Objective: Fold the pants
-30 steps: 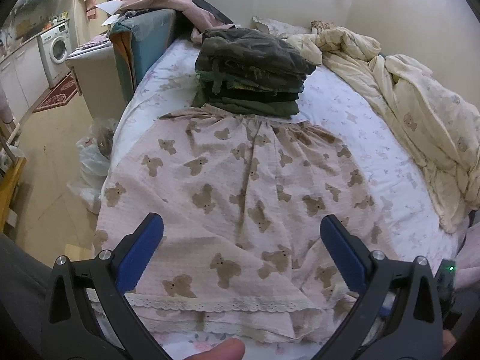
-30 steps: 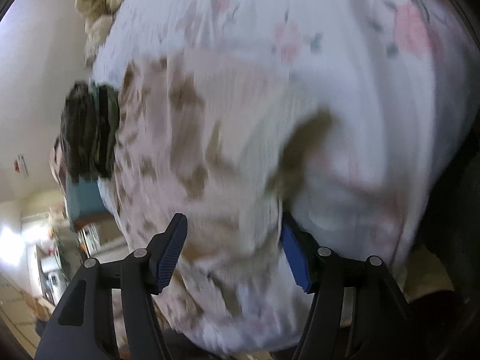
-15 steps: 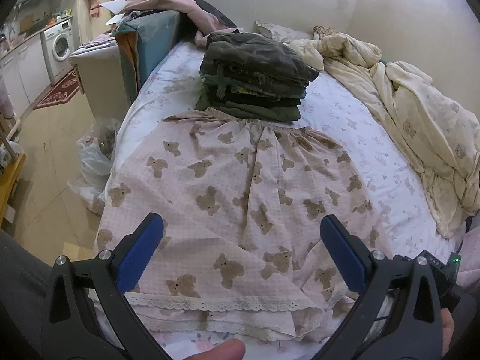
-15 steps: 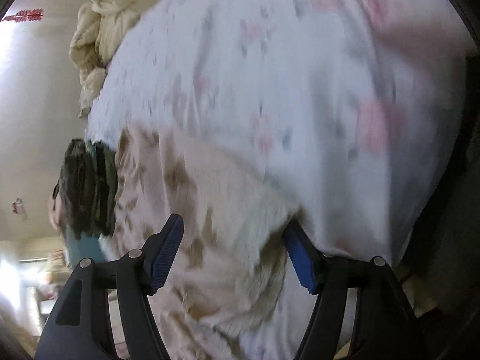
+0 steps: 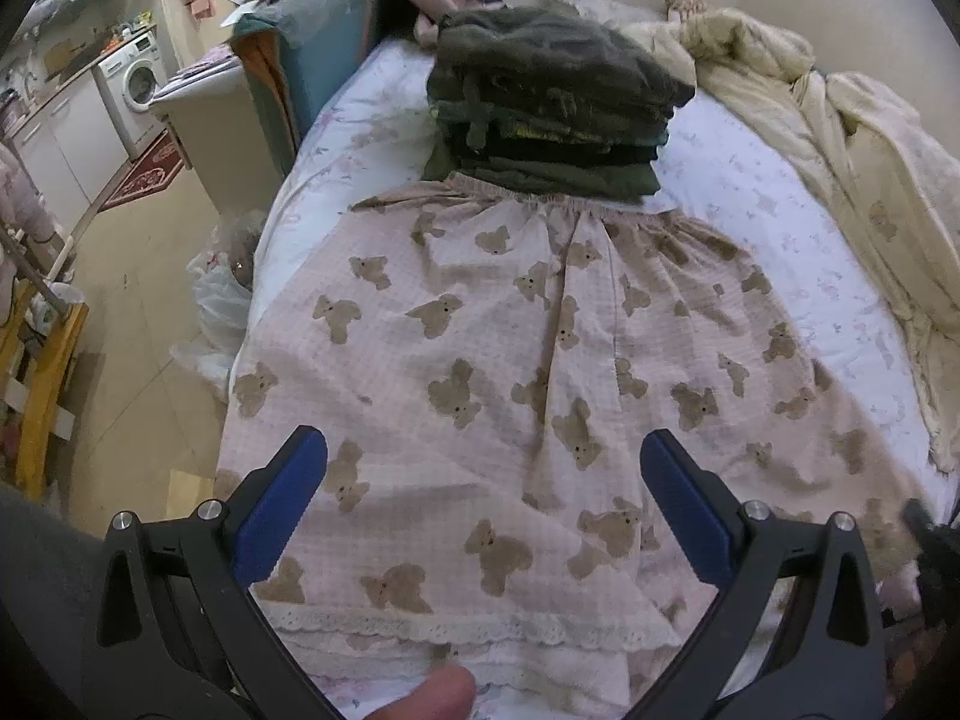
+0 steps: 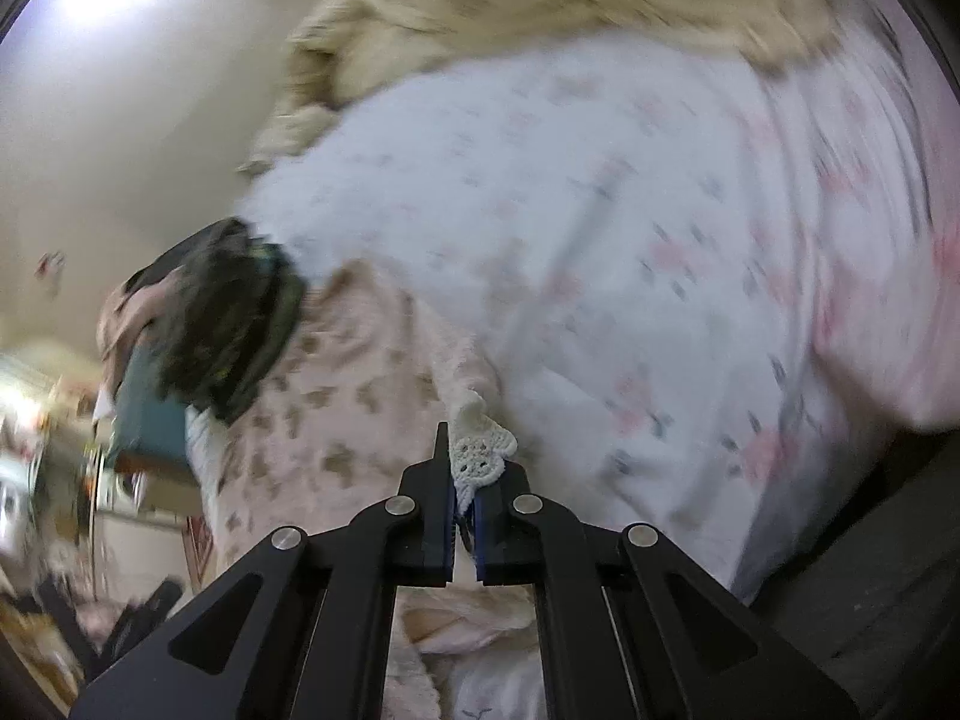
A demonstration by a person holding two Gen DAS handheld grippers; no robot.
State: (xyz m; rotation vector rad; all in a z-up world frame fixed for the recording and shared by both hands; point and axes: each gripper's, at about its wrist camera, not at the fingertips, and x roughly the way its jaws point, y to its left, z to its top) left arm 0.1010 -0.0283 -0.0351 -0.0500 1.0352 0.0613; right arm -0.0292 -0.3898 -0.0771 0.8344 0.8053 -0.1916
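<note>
Pink pants with brown bear print [image 5: 510, 360] lie spread flat on the bed, waistband far, lace hem [image 5: 456, 630] near. My left gripper [image 5: 480, 510] hovers open above the hem end, with nothing between its blue pads. In the right wrist view my right gripper [image 6: 462, 474] is shut on the white lace corner [image 6: 480, 450] of the pants [image 6: 336, 414] and holds it lifted off the sheet. A dark part of the right gripper [image 5: 930, 546] shows at the left wrist view's right edge.
A stack of folded dark green clothes [image 5: 552, 102] sits beyond the waistband. A cream duvet [image 5: 840, 150] is bunched along the right side. The floral sheet [image 5: 750, 192] lies bare between them. Left of the bed are the floor, a plastic bag [image 5: 222, 300] and a washing machine [image 5: 135, 81].
My right gripper shut on the lace hem corner and rose with it, rolling. My left gripper moved forward and slightly lower over the pants, still open.
</note>
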